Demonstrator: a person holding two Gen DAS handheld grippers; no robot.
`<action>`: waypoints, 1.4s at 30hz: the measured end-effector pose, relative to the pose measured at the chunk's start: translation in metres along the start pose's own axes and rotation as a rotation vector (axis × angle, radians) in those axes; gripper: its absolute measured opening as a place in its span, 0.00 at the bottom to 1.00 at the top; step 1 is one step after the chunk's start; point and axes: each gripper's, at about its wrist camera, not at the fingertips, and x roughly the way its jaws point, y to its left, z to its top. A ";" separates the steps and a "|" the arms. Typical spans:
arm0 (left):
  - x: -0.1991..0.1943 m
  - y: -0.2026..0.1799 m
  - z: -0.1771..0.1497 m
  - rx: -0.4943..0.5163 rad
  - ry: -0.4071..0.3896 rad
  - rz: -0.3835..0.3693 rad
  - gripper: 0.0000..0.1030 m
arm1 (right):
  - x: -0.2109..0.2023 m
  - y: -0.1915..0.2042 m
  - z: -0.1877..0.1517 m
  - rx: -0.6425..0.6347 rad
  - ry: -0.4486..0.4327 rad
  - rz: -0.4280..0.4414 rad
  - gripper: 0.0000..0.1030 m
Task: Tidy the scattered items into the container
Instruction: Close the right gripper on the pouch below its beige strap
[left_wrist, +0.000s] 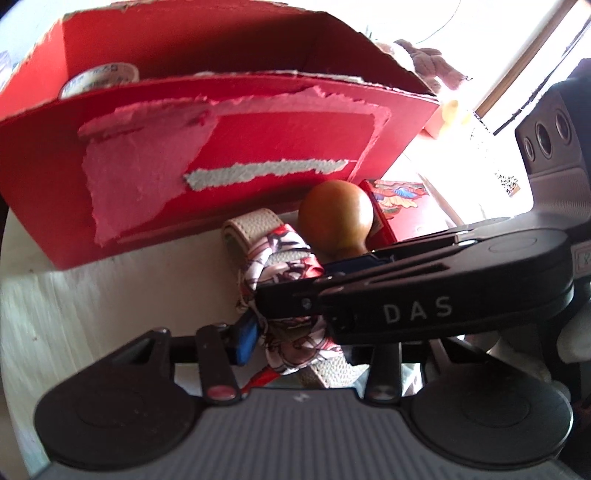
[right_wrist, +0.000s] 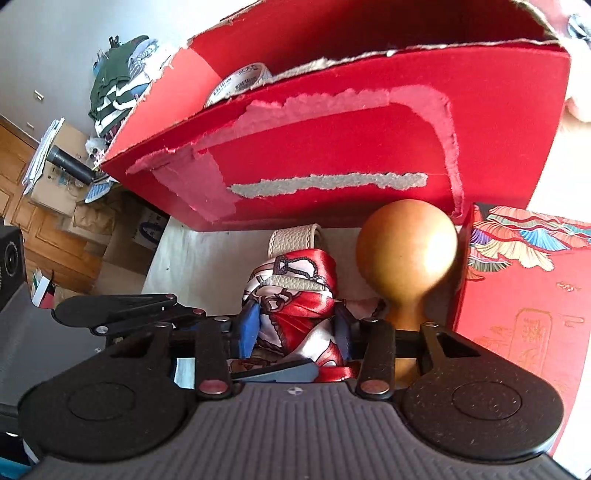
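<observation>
Two black two-finger grippers meet over one bundle — a beige leather strap wrapped in a red-and-white patterned silk scarf (right_wrist: 295, 295), lying on the pale tabletop (left_wrist: 110, 288) just in front of the torn red cardboard box (left_wrist: 229, 155). The right gripper (right_wrist: 291, 328) is partly closed, blue pads pressing the scarf on both sides. The left gripper (left_wrist: 291, 325) (crossed by the other) straddles it too; its grip cannot be told. A brown wooden gourd (right_wrist: 406, 254) stands just beside the bundle.
</observation>
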 end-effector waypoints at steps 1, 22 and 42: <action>-0.001 -0.001 0.001 0.008 -0.005 0.005 0.39 | -0.002 0.000 0.000 0.000 -0.005 0.000 0.41; 0.002 0.000 -0.002 0.026 -0.026 0.060 0.44 | 0.008 0.006 0.004 -0.013 -0.007 -0.091 0.38; -0.004 0.000 -0.002 0.007 -0.047 -0.021 0.35 | -0.003 -0.004 -0.003 0.023 -0.063 -0.042 0.29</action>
